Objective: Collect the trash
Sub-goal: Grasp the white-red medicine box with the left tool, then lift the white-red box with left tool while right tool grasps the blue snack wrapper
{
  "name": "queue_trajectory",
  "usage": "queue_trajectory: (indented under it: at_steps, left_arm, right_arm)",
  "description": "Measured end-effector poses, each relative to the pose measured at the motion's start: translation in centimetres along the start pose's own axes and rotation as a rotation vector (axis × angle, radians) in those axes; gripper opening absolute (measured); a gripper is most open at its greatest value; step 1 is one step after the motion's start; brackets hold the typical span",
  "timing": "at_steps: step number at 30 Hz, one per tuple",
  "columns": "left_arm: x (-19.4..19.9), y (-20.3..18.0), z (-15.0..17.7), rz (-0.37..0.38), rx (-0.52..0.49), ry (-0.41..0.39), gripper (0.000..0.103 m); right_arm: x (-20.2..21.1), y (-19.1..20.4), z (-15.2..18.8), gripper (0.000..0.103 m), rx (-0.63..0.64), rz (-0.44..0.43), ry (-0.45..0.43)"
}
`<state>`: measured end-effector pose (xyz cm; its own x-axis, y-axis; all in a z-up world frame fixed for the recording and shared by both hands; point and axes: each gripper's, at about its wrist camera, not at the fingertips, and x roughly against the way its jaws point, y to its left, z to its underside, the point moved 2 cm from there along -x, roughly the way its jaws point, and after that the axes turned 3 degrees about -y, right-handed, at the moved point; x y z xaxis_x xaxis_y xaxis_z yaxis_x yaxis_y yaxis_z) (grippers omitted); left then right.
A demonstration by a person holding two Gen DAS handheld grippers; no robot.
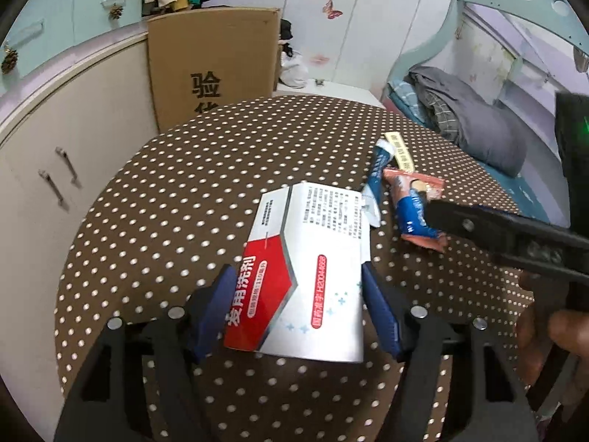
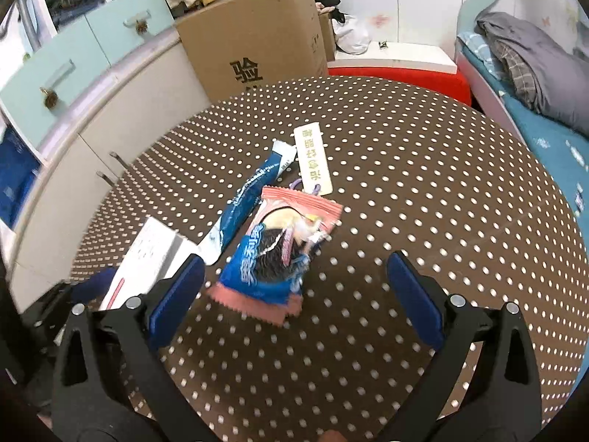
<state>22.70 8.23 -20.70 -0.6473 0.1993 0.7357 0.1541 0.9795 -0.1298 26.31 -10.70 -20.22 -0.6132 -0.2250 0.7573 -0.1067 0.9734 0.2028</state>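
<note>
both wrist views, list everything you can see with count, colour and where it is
table: one, brown cloth with white dots, centre
medicine box: one, red, white and grey, on the table between the left tongs' pads
snack wrapper: one, pink and blue, mid table
blue sachet: one, blue and white, torn, beside the wrapper
paper strip: one, cream, behind the wrapper
cardboard box: one, brown, behind the table
cabinet: one, cream, left
bed: one, teal frame, grey bedding, right
left tongs: open, blue pads astride the medicine box
right tongs: open, blue pads, near the snack wrapper
</note>
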Motion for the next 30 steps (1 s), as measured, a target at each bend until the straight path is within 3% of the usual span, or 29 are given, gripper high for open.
queue_trajectory:
  at_steps: [1,3,4,6,11,13,21,23,24,29,30]
  left_arm:
    - [-0.1,0.0,-0.1,-0.006,0.000,0.002,0.078]
    - [-0.4,-0.1,-0.3,-0.028,-0.004,0.010,0.080]
    - [-0.5,-0.1,-0.4,-0.034,-0.009,0.011,0.077]
    - [-0.7,-0.3,-0.7,-0.064,-0.027,0.013,0.068]
    - [-0.4,-0.4,-0.6,-0.069,-0.009,0.014,0.067]
    - [0.2,-0.1,-0.2,-0.048,0.017,0.008,0.067]
    - [1.7,-0.2,1.5,-0.003,0.069,0.019,0.067]
    - [1.9,-0.8,1.7,-0.004,0.060,0.024,0.067]
    - [1.9,-1.1,1.8,-0.015,0.044,0.027,0.067]
    - [1.3,-2.6,2.0,-0.079,-0.060,0.033,0.069]
    - [1.3,-2.8,2.0,-0.071,-0.061,0.033,0.068]
  right_arm:
    - [-0.5,0.4,0.0,0.092,0.016,0.009,0.007]
    - [-0.8,0.9,0.2,0.079,0.060,0.042,-0.001]
    - [-0.7,1.1,0.4,0.064,0.084,0.057,-0.008]
    - [-0.3,1.2,0.5,0.047,0.105,0.066,-0.019]
    - [1.5,-1.6,1.2,0.039,0.046,-0.064,-0.036]
    - [2.5,-2.8,1.4,0.025,0.036,-0.102,-0.041]
    - [5.6,-5.7,2.7,0.025,0.042,-0.129,-0.027]
    - [5.5,-6.0,3.1,0.039,0.040,-0.128,-0.017]
    - [5.5,-5.9,3.3,0.058,0.047,-0.116,-0.016]
    - [4.1,-4.9,3.1,0.061,0.136,-0.056,0.002]
    - [3.7,-4.6,3.1,0.055,0.155,-0.047,0.001]
